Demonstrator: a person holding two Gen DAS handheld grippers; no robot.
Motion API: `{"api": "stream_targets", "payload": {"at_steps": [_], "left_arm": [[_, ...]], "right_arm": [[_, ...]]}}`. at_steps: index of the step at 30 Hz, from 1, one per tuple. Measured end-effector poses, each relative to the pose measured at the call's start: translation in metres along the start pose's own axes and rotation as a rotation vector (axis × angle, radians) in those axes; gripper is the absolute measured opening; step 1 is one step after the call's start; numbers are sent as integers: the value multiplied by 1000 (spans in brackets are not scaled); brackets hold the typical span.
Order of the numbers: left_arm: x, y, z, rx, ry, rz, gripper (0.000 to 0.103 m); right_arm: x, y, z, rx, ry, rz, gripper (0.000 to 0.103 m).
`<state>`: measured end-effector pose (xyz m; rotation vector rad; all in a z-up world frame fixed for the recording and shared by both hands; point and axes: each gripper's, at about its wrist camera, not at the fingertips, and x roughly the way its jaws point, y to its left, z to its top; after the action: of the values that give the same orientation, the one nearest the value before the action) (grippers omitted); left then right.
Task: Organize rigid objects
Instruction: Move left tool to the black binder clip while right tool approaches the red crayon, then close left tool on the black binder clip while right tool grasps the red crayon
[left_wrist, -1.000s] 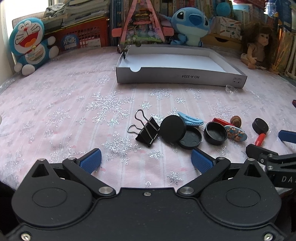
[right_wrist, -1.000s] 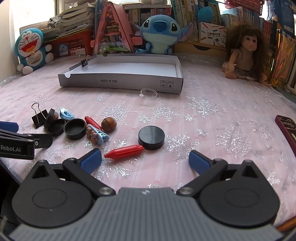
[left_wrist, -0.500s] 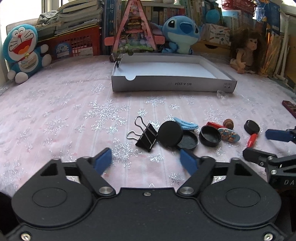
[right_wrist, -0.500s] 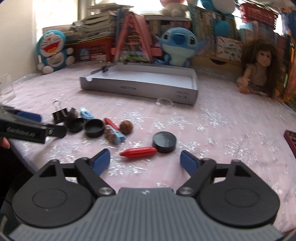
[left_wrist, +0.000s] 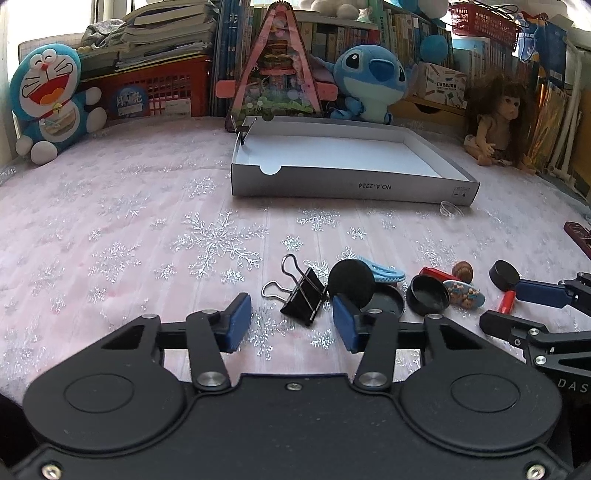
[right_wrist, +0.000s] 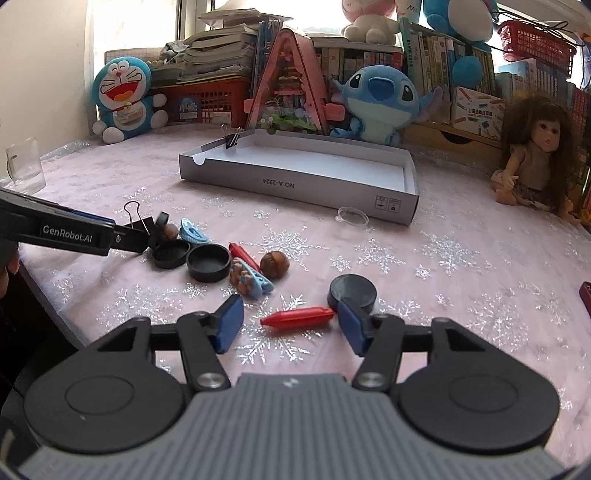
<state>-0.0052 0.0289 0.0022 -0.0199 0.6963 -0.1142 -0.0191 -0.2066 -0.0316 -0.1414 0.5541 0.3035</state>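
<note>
Left gripper (left_wrist: 291, 319): jaws partly spread, just been closing, nothing between the pads. Black binder clip (left_wrist: 303, 293) lies just beyond, at 12 o'clock.

Right gripper (right_wrist: 290, 326): jaws partly spread, just been closing, pads clear of the red capsule (right_wrist: 297, 317) lying between the tips. Black round cap (right_wrist: 352, 293) at 1 o'clock. Grey cardboard tray (right_wrist: 295, 182) farther out at 12 o'clock.

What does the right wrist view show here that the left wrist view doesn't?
Only the right wrist view: a clear glass at the table's left edge, and the left gripper's arm from the side.
Only the left: the right gripper's fingers closing beside the red capsule.
Both: white box, binder clip, black caps, plush toys, doll.
</note>
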Motion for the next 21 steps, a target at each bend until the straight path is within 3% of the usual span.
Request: {"api": "stream_targets", "payload": {"at_steps": [5,7,10,13,17,18,21], "left_arm": [[7,-2,2,4,-7,9,41],[8,-2,3,0,-9,2,24],[8,-2,4,-14,-10,-7,23],[6,-3,4,-20,-14,-12,23],[3,-2,6,-25,-20,-13,23],[2,-2,6,-25,-23,-10,23],[-1,-1,7,-23,-33,-3,23]], "right_arm": [[3,0,-1,-3,1,9,55],[3,0,-1,1,2,14,46],[3,0,0,5,-1,7,29],[2,0,1,13,-5,-8,21],[1,-4,3,23,-2,-6,22],[-1,-6,3,21,-5,-2,34],[-7,-9,2,13,-10,13,44]]}}
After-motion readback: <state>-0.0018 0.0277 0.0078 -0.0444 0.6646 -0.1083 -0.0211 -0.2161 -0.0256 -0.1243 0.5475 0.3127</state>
